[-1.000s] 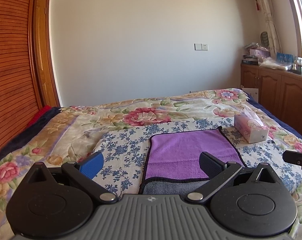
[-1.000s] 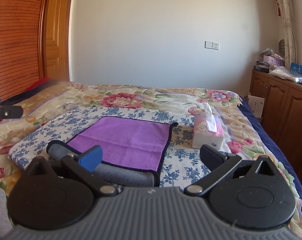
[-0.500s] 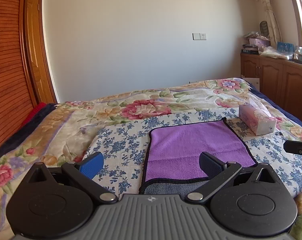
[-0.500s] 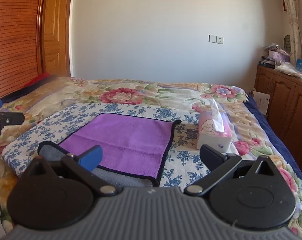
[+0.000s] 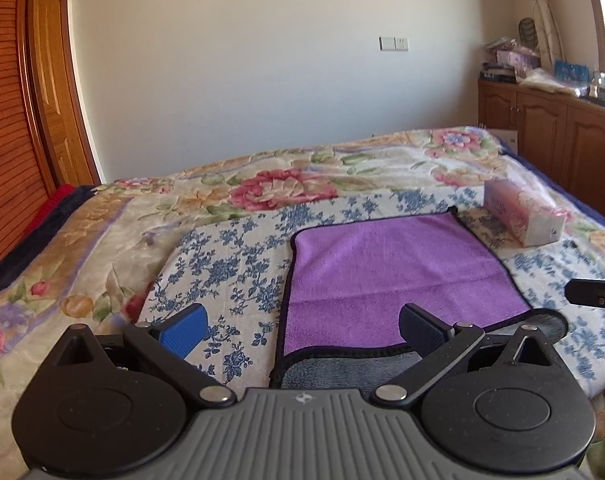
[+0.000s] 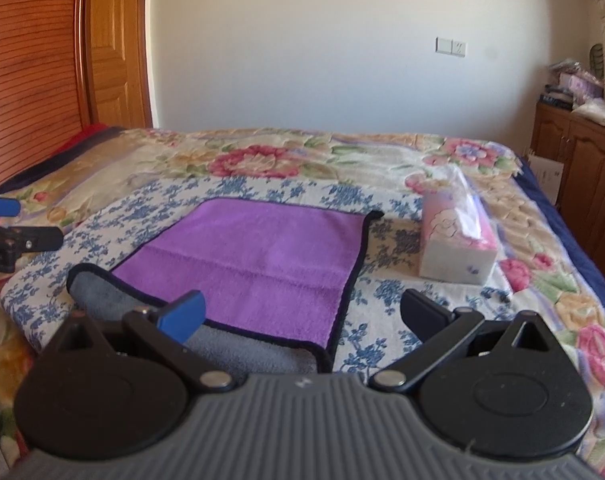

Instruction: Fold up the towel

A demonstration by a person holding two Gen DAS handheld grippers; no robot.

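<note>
The purple towel (image 5: 398, 276) lay flat on a blue-flowered cloth (image 5: 230, 264) on the bed (image 5: 102, 240), its near edge turned up grey. Both the left gripper (image 5: 302, 328) and right gripper (image 6: 302, 316) hovered spread wide before that edge, holding nothing. A tissue box (image 6: 456, 244) sat beside.

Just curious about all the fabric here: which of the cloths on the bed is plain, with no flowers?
The purple towel, plain with a dark edge and grey underside. The blue-flowered cloth beneath it and the big quilt are both floral.

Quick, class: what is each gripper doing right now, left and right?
Left gripper: open, holding nothing, above the purple towel.
Right gripper: open, holding nothing.
</note>
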